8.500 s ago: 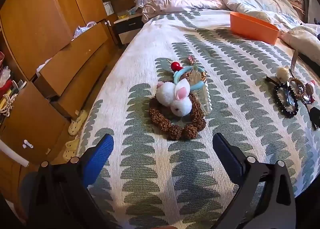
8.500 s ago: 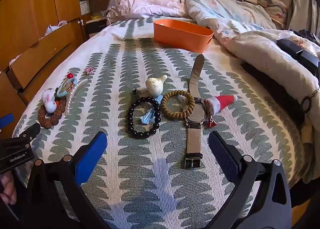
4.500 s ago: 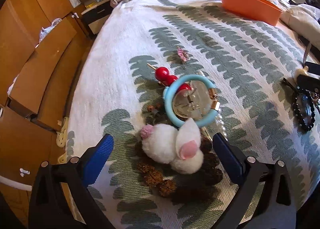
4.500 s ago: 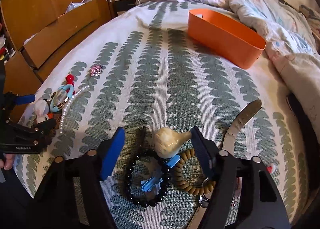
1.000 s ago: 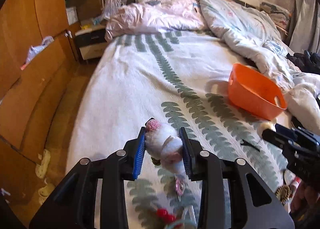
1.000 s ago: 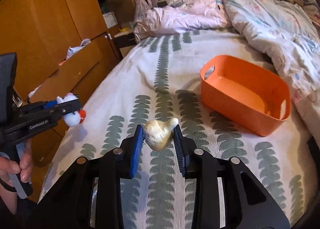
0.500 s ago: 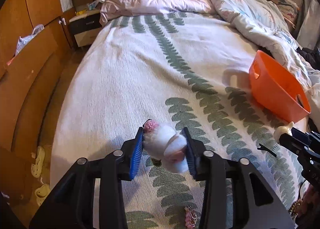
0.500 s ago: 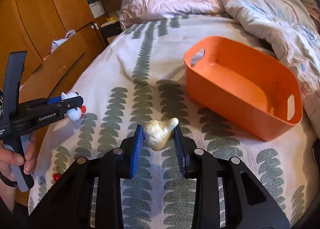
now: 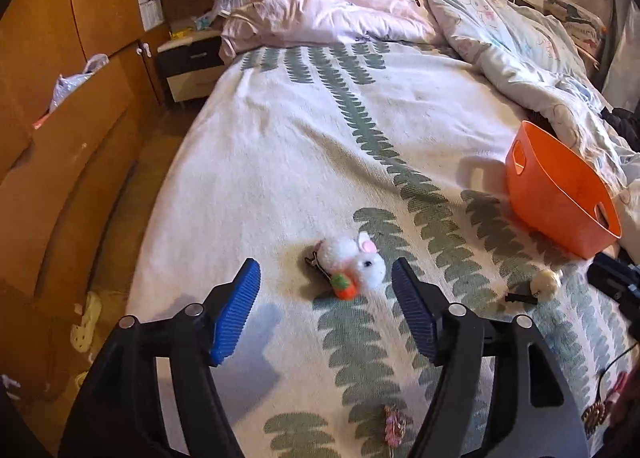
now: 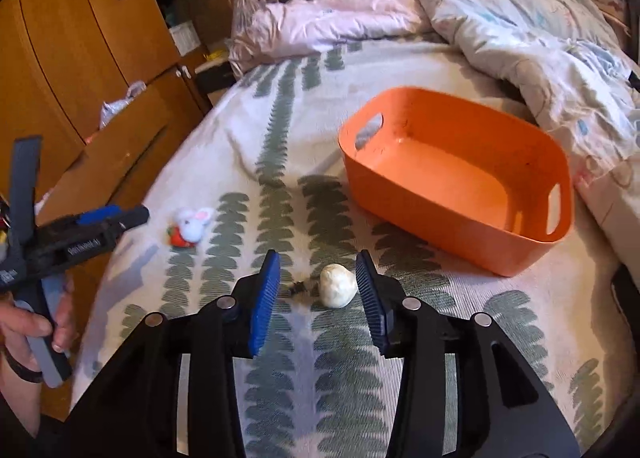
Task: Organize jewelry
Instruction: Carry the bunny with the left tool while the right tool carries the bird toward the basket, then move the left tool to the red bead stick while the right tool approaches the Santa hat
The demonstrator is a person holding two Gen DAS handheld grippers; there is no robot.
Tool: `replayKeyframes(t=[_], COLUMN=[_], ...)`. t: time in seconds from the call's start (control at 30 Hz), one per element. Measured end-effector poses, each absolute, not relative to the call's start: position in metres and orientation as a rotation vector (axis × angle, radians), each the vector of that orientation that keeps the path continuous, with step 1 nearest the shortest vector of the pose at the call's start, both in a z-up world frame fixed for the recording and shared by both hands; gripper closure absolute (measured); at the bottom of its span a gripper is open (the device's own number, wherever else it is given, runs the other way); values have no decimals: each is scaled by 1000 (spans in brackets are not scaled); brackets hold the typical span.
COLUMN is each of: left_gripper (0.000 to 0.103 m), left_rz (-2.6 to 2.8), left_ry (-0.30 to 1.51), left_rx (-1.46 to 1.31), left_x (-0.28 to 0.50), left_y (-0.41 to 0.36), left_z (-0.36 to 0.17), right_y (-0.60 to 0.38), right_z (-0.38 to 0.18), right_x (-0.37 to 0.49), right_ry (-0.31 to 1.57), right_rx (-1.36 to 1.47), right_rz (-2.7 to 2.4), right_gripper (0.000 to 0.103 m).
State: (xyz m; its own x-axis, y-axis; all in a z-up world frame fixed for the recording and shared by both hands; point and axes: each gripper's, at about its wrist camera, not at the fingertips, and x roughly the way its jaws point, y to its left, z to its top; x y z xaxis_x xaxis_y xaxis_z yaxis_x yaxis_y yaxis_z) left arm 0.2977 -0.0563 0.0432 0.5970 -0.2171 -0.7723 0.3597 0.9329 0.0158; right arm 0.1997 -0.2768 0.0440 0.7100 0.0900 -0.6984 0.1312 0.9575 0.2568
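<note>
The orange plastic basket (image 10: 460, 182) is empty; the white plush bunny clip (image 9: 352, 263) and cream bird-shaped clip (image 10: 337, 284) lie on the bed short of it, with each opening hand-held gripper, left (image 9: 325, 308) and right (image 10: 317, 297), pinching nothing.

Your bedspread (image 10: 280, 398): woven cloth, matt, coarse. Orange bin (image 10: 460, 174): smooth plastic, slight sheen. Rabbit clip (image 9: 354, 260): fluffy plush. Cream bird clip (image 10: 337, 285): smooth, possibly resin. Your finger pads (image 9: 236, 316): ribbed blue rubber. Wardrobe (image 9: 60, 98): satin wood.

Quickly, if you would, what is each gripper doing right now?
Left gripper: opening, white fluffy bunny clip released.
Right gripper: opening, cream bird-shaped clip released.
</note>
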Motion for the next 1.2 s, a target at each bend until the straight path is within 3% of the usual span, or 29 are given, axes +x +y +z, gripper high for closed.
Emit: replayKeyframes(t=[0.37,0.77,1.2], left_gripper=[29,27,23], left_rz=[-304,-262,-258], left_ry=[868,890,942], left_rx=[96,128,117], left_x=[242,163,127], left_y=[-23,-4,14], left_z=[58,35,18], right_y=[-262,-295,-340], right_z=[80,68,20], right_x=[123,1,-62], right_ry=[677,618,712], right_rx=[213,366,620], right_rz=[-66,-174,-256], right_gripper=[42,42,42])
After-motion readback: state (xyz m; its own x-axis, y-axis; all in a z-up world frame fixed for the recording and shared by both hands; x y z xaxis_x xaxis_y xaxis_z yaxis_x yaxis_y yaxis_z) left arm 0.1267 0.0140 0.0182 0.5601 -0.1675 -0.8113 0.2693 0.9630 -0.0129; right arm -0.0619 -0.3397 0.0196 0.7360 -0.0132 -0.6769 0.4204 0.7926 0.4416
